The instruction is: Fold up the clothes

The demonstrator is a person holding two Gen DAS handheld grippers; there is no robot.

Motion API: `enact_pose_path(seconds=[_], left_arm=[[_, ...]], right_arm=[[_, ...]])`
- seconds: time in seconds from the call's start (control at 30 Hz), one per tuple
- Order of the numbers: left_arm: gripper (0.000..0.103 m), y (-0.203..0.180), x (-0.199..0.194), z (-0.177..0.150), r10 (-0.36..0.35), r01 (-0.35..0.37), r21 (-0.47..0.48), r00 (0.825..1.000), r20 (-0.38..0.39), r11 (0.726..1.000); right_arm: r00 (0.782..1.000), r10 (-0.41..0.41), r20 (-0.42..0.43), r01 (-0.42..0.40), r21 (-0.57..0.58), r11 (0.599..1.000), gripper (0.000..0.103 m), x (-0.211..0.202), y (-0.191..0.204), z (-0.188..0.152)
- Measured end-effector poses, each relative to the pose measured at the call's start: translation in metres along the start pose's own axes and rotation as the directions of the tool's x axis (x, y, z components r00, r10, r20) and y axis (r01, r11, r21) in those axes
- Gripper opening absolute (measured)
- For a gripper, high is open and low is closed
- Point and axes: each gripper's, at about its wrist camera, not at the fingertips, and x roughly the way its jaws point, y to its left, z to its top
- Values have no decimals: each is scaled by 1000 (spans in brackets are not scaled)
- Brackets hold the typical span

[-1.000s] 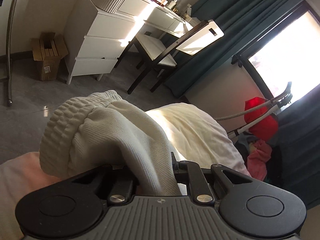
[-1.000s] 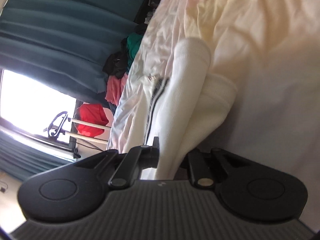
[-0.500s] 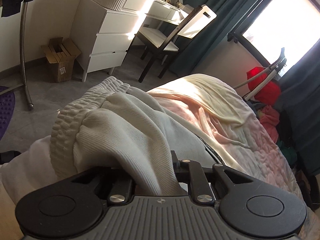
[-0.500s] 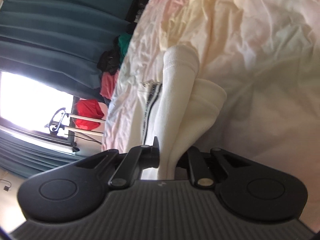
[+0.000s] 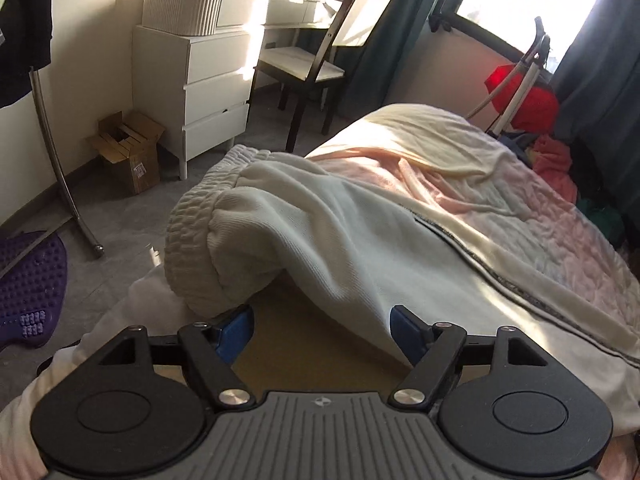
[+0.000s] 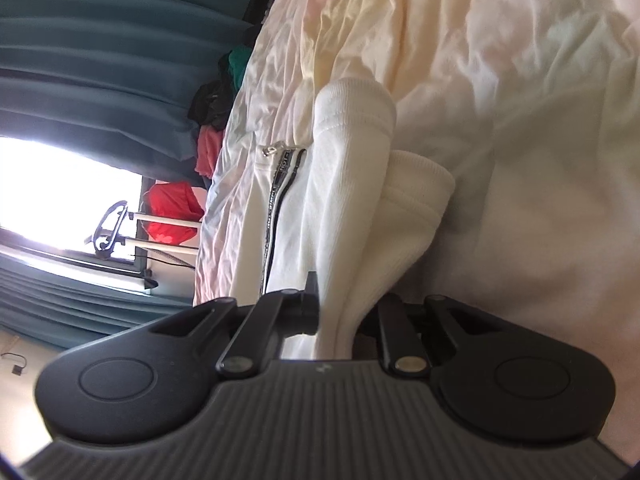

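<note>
Sweatshirt (image 5: 360, 248) ahead of left tool (image 5: 322, 330), just spread wide, empty; right tool (image 6: 344, 312) pinching cuff (image 6: 352, 128).

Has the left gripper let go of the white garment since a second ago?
Yes. The left gripper has just been opening; the white garment now lies on the bed, unpinched.

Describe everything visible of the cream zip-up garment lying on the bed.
The cream garment is a thick ribbed knit with a gathered elastic hem and a dark zipper whose metal pull shows. It lies crumpled across the pink-and-yellow bedspread. The left gripper has just been opening and now stands open below the hem, gripping nothing. The right gripper is clamped on a folded cuff end.
</note>
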Motion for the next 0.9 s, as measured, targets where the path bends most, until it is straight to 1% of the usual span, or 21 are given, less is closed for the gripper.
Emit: enact_pose_path(seconds=[0.07,0.1,0.17,0.2,0.23,0.3,0.4,0.5,0.53,0.6,0.67,0.73,0.8,0.87,0.9], left_arm=[[77,-5,-12,-1,-11,10,7,999,47,1000],[78,-13,-17,0,14,-16,23,995,96,1000],[80,-28,-24,-1,52,-64,56,981,188,996],[80,-39,-25,-2,50,-72,87,972,229,994],[80,-49,-24,-3,40,-71,115,967,253,991],[81,-71,-16,-6,19,-64,153,961,276,986],[81,-105,5,-13,-56,11,181,969,242,983],[81,-138,28,-25,-120,73,202,966,231,977],[81,-150,39,-31,-130,81,219,967,220,972],[81,-172,61,-41,-149,97,253,969,197,963],[81,-185,81,-52,-135,78,292,974,182,953],[81,-193,100,-61,-120,66,326,982,149,943],[81,-195,118,-70,-87,41,375,990,107,926],[82,-195,129,-78,-67,25,430,994,84,903],[82,-193,133,-82,-64,17,454,994,88,891]], right_arm=[[1000,1,-14,-1,-12,1000,19,4,-2,2],[1000,3,-21,-3,-18,1000,20,5,-4,3],[1000,10,-26,-10,-20,1000,23,8,-5,4],[1000,14,-28,-15,-20,1000,24,9,-6,4],[999,18,-28,-18,-19,1000,24,9,-6,5],[999,24,-23,-25,-21,999,27,9,-4,6],[999,48,1,-48,-29,998,28,7,0,7],[993,100,58,-98,-30,995,28,-3,2,10],[990,121,70,-119,-23,993,28,-5,2,12],[990,125,69,-125,-6,992,28,-4,-1,14],[992,110,54,-110,-4,994,28,0,-3,14],[995,90,36,-90,-2,996,28,5,-5,15],[998,68,17,-68,-2,998,28,11,-8,17],[999,54,7,-54,-19,998,25,15,-8,17],[999,54,9,-54,-24,998,25,16,-8,17]])
